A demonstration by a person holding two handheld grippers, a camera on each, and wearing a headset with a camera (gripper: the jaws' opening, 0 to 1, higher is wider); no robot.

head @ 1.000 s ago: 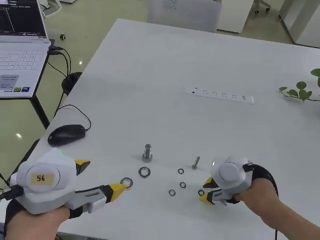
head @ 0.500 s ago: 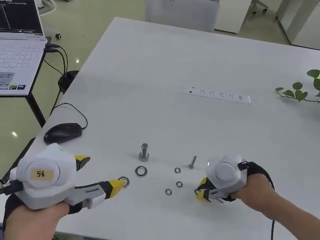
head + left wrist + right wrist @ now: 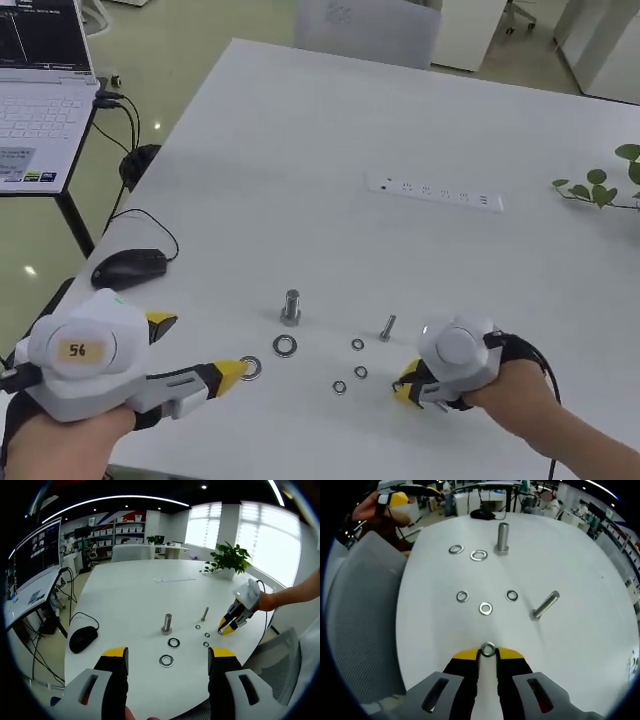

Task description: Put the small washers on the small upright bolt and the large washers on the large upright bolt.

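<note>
Right gripper (image 3: pixel 488 654) clenched on a small washer (image 3: pixel 488 649); left gripper (image 3: pixel 200 348) gaping wide above the table (image 3: pixel 330 150).
Both bolts stand head-down, shanks pointing straight up: the large bolt (image 3: pixel 291 306) to the left, the small bolt (image 3: pixel 388 327) near the right gripper. Two large washers (image 3: pixel 285 346) lie flat before the large bolt, one just off a left jaw tip; three small washers (image 3: pixel 357 344) lie beside the small bolt.
</note>
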